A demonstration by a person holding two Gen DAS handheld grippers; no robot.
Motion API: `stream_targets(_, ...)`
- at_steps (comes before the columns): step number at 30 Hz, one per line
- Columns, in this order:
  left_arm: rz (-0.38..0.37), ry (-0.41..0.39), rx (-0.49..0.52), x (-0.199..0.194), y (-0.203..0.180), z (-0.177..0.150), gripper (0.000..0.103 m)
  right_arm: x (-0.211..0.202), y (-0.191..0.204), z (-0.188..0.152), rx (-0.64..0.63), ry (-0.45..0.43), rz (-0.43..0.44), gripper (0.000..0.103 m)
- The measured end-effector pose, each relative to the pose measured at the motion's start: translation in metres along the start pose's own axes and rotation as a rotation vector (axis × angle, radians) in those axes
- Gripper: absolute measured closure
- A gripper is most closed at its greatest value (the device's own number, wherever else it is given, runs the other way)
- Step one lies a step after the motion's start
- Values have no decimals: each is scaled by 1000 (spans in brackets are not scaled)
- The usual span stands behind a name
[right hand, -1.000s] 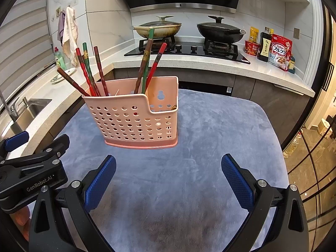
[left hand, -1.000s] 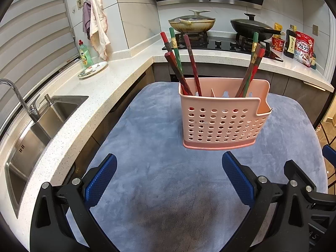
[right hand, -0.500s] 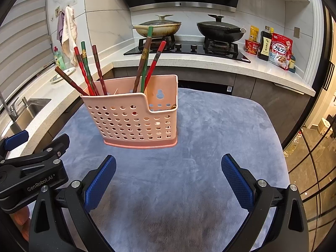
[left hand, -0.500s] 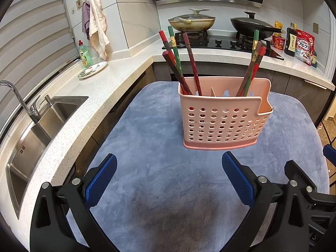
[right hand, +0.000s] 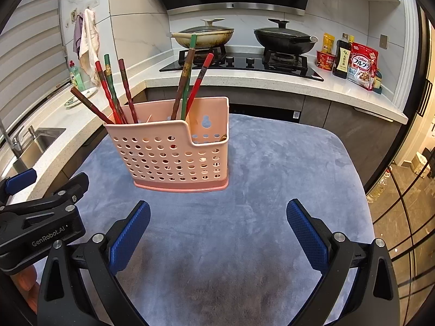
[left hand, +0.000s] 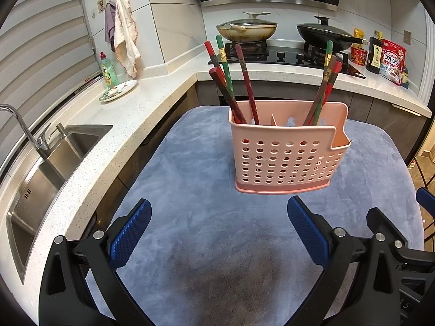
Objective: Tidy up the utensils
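A pink perforated utensil holder (left hand: 288, 157) stands upright on the blue-grey table cloth (left hand: 206, 179); it also shows in the right wrist view (right hand: 174, 157). Several red, green and brown chopsticks (left hand: 231, 81) lean in its left compartment, and three more (left hand: 325, 81) in its middle one. My left gripper (left hand: 218, 231) is open and empty, a short way in front of the holder. My right gripper (right hand: 217, 231) is open and empty, also in front of it. The left gripper's body (right hand: 40, 217) shows at the right wrist view's left edge.
A white counter (left hand: 114, 135) with a steel sink (left hand: 40, 176) and tap runs along the left. A dish soap bottle (left hand: 107, 70) and plate sit on it. The stove behind holds two lidded pans (right hand: 282, 38). Food packets (right hand: 361, 65) stand at the back right.
Both grippers have tilted or pulled back very slightly; the holder sits a touch lower in the views. Nothing was taken hold of or let go.
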State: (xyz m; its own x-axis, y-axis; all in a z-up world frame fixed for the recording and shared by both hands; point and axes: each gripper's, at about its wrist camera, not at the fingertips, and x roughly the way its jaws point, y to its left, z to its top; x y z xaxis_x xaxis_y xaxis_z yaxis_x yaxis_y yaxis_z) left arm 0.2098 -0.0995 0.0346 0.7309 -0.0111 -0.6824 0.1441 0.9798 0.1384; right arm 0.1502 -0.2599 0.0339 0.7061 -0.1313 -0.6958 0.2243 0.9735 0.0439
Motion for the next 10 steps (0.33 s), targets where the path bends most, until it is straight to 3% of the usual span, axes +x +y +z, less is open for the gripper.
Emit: stream_targets(10,-4,2,-8,-2,0,-1,7,-1,-1,0,-2,-2,-2,6)
